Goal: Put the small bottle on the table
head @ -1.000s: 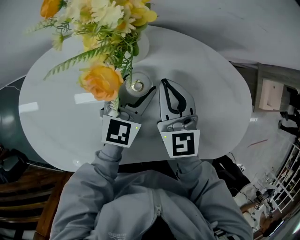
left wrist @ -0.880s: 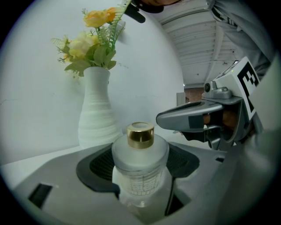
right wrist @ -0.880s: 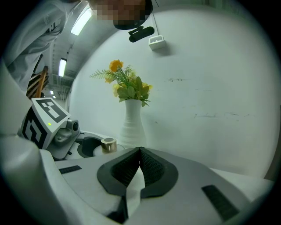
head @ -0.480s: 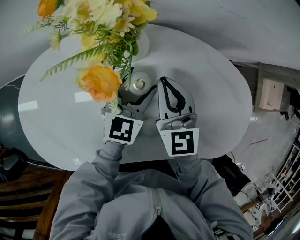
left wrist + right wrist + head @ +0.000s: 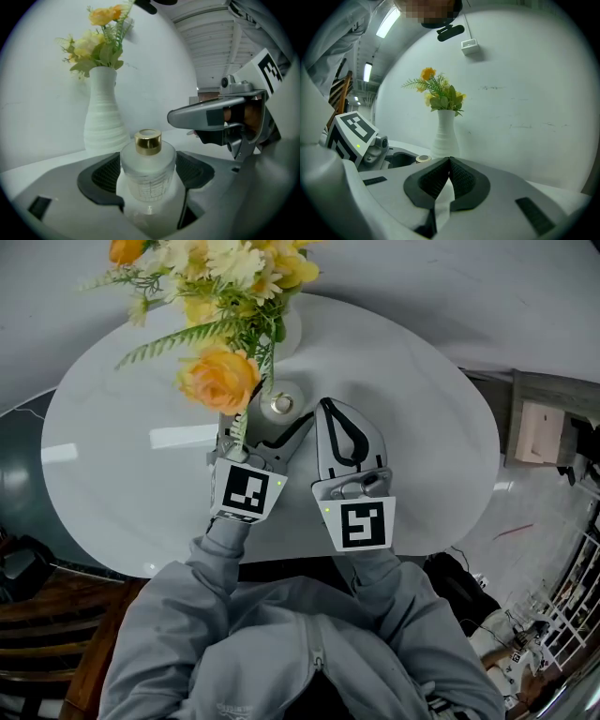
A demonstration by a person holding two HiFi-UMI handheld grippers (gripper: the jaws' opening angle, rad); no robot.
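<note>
From the head view, the small frosted-glass bottle with a gold cap (image 5: 277, 407) stands on the glossy white oval table (image 5: 422, 409), just above centre, between the jaws of the left gripper (image 5: 270, 429). In the left gripper view, the jaws have just been opening and the pads stand apart from the glass. In the right gripper view, the right gripper (image 5: 330, 413) has its jaws together, empty. I judge the placing done — only backing away remains.

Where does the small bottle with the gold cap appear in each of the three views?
Head view: small bottle just above the centre, seen from above, below the orange flower.
Left gripper view: low centre, large, upright.
Right gripper view: only its gold cap, lower left.
Shared landmark: the white vase of flowers.
</note>
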